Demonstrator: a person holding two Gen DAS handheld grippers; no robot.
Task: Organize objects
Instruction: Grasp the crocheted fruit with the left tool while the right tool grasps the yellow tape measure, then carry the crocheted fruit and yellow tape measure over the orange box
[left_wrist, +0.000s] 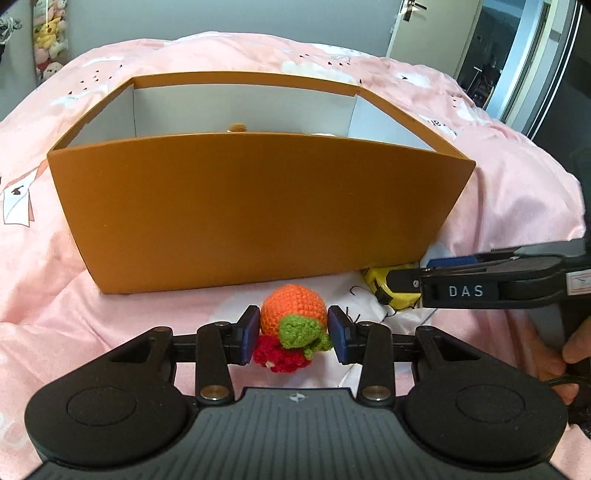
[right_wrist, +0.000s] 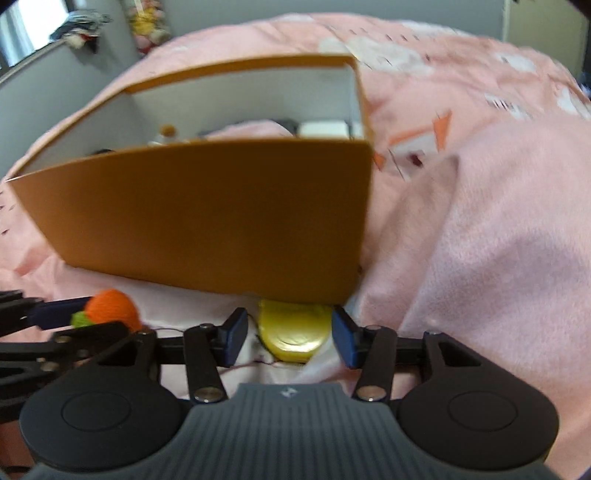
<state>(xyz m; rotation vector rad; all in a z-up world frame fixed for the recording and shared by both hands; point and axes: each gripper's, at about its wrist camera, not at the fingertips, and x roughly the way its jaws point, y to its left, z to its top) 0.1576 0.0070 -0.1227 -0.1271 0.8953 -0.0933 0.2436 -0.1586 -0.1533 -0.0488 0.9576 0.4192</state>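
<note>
Pink bedding holds an orange crocheted fruit, green-leaved.

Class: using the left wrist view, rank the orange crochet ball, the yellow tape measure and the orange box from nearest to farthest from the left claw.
1. Orange crochet ball, between the left claw's fingers.
2. Yellow tape measure, ahead to the right.
3. Orange box, behind both.

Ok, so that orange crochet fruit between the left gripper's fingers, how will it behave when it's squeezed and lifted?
The orange crochet fruit looks like stuffed yarn, so it will probably squash a little and weigh next to nothing. Its knitted surface should grip the pads rather than slip. Being round, it may roll on the soft pink blanket if nudged.
</note>
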